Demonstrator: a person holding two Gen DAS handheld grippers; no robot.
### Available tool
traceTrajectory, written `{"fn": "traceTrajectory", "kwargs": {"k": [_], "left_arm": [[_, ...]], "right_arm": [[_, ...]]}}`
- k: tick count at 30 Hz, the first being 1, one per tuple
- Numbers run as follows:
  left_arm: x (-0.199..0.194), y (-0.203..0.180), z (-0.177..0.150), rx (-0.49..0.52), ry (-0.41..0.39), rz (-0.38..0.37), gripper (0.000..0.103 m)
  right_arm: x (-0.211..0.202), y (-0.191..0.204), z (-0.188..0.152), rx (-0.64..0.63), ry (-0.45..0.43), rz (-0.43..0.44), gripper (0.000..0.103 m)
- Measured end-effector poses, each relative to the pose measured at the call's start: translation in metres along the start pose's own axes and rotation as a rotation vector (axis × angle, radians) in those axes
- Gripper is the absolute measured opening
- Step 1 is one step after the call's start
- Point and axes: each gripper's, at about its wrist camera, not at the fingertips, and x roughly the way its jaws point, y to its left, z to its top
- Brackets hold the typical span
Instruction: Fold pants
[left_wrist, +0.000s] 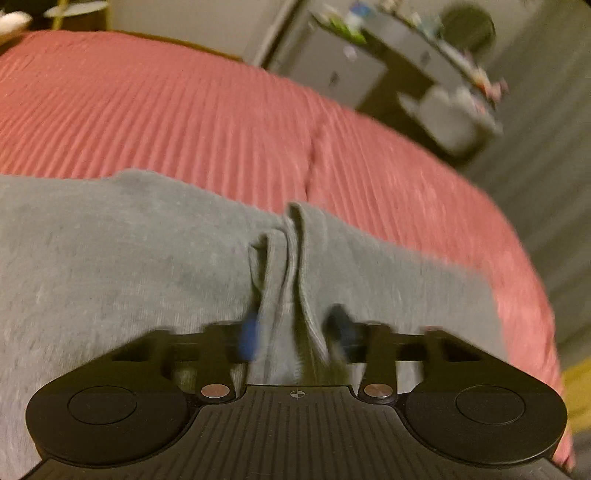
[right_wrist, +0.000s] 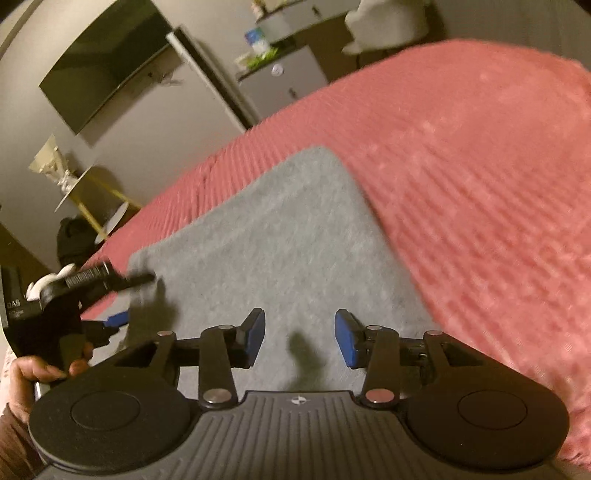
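Bed (left_wrist: 184, 110), pink ribbed cover, fills most of both views. It carries the work; no bench here.

Pants (left_wrist: 110, 277), grey knit, lie flat on the bed's near side. From the right wrist view the cloth (right_wrist: 277, 240) reads as a neat block with a square far corner, so it seems already doubled at least once. How many layers, cannot tell.

Left tool (left_wrist: 291, 332): blue pads stand either side of a pinched ridge of pants cloth that rises between them. Picture is smeared by motion. The pads look drawn in on the ridge, so I judge it clamped on the pants. In the right wrist view the same tool (right_wrist: 122, 295) shows at the pants' left edge, held by the person's hand (right_wrist: 40, 365), with cloth bunched at its tip.

Right tool (right_wrist: 299, 339): pads apart, nothing between them, poised over the near middle of the pants. Its shadow falls on the cloth below; whether it touches, cannot tell.

Step in hand, as I judge: mid-fold, left side gripped and ready to be carried over, right side not yet taken.

Next move calls for: right tool to close on the pants' near edge level with the left grip, then both lift together and carry across toward the far corner, keeping the edge taut so the layers land square.
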Motion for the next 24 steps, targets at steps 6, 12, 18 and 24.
{"fn": "traceTrajectory", "kwargs": {"k": [6, 12, 18, 24], "left_arm": [[-0.025, -0.018, 0.004, 0.107, -0.065, 0.013, 0.017], [-0.037, -0.008, 0.002, 0.155, -0.124, 0.133, 0.019], [-0.047, 0.009, -0.023, 0.053, -0.118, 0.174, 0.066], [-0.088, -0.012, -0.083, 0.169, -0.140, 0.236, 0.073]], "right_arm": [[0.005, 0.001, 0.003, 0.001, 0.007, -0.046, 0.042], [0.002, 0.003, 0.004, -0.014, -0.002, -0.045, 0.045], [0.018, 0.017, 0.002, -0.085, 0.079, -0.070, 0.054], [0.008, 0.014, 0.000, -0.066, 0.034, -0.054, 0.054]]}}
